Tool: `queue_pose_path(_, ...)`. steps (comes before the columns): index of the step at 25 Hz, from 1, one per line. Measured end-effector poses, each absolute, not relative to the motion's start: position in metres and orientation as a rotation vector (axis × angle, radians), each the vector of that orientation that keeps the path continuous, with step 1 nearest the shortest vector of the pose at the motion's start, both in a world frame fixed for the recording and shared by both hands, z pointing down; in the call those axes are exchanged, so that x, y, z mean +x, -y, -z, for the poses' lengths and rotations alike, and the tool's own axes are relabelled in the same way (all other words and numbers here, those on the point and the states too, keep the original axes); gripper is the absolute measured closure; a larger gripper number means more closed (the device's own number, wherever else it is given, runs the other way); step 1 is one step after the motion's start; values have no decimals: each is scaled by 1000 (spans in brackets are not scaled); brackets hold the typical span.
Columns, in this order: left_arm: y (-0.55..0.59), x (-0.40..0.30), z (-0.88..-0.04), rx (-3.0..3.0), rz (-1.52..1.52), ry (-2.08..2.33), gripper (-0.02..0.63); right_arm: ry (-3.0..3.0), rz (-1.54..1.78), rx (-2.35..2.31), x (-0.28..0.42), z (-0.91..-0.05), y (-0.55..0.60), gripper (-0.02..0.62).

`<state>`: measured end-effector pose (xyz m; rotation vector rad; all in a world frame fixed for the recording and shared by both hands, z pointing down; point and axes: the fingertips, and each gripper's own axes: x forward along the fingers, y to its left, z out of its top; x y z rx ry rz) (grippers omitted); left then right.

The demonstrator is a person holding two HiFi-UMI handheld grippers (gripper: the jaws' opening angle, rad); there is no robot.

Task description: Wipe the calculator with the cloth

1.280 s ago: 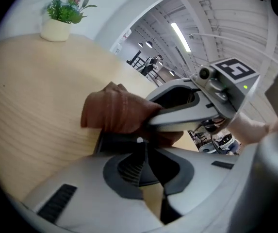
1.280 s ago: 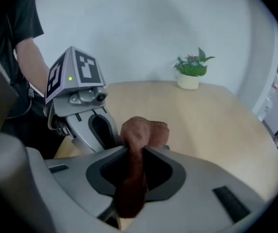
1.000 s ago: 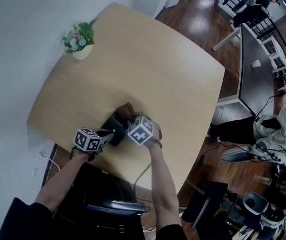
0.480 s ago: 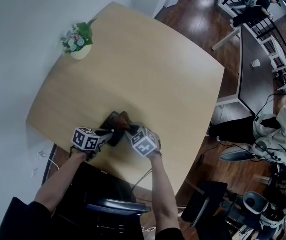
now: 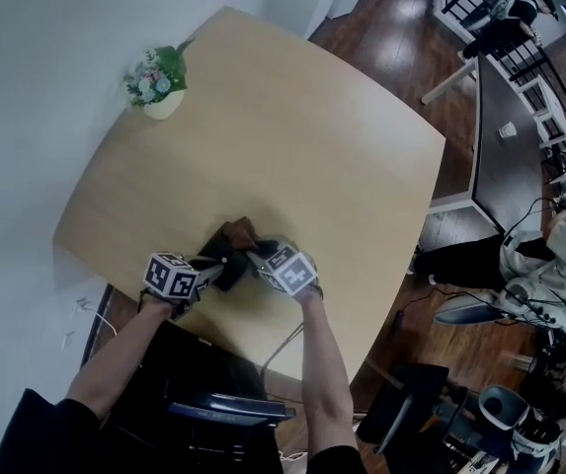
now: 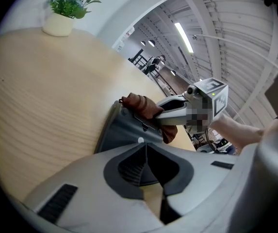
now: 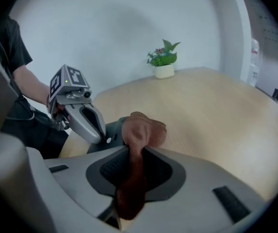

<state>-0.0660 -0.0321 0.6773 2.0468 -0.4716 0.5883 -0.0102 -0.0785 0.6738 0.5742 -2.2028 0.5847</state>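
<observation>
Calculator (image 6: 124,132), edge-pinched in my left gripper (image 6: 146,145), risks twisting free if my right gripper (image 7: 131,153), clamped on the cloth (image 7: 141,131), presses hard.

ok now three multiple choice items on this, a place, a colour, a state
1. Where on the table is the potted plant? A) a far corner B) the middle C) the near edge
2. What colour is the cloth? A) white B) brown C) blue
3. How is the right claw? A) open, empty B) shut on the cloth C) shut, empty

Answers: 1 A, the head view shows it at the far left corner. 2 B, both gripper views show brown fabric. 3 B, the right gripper view shows cloth pinched between its jaws.
</observation>
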Motion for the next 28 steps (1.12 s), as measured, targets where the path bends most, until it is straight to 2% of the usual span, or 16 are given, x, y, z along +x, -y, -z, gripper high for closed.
queue_pose_path(6, 33, -67, -678, 2051, -590, 471, 583, 2011, -373, 639, 12, -672, 106, 517)
queue_pose_path(11, 32, -68, -677, 2058, -593, 471, 583, 2167, -293, 475, -58, -634, 109, 517)
queue_pose_path(15, 31, -67, -676, 2056, -591, 472, 583, 2109, -334, 346, -81, -657, 106, 517)
queue_pose_path(21, 32, -68, -677, 2068, -599, 465, 588, 1995, -403, 479, -38, -680, 129, 518)
queue_pose_path(25, 30, -69, -677, 2070, -603, 454, 586, 1877, -357, 753, 14, -678, 137, 520)
queue_pose_path(28, 32, -80, -671, 2080, -594, 475, 586, 1917, -527, 950, 39, -662, 105, 520)
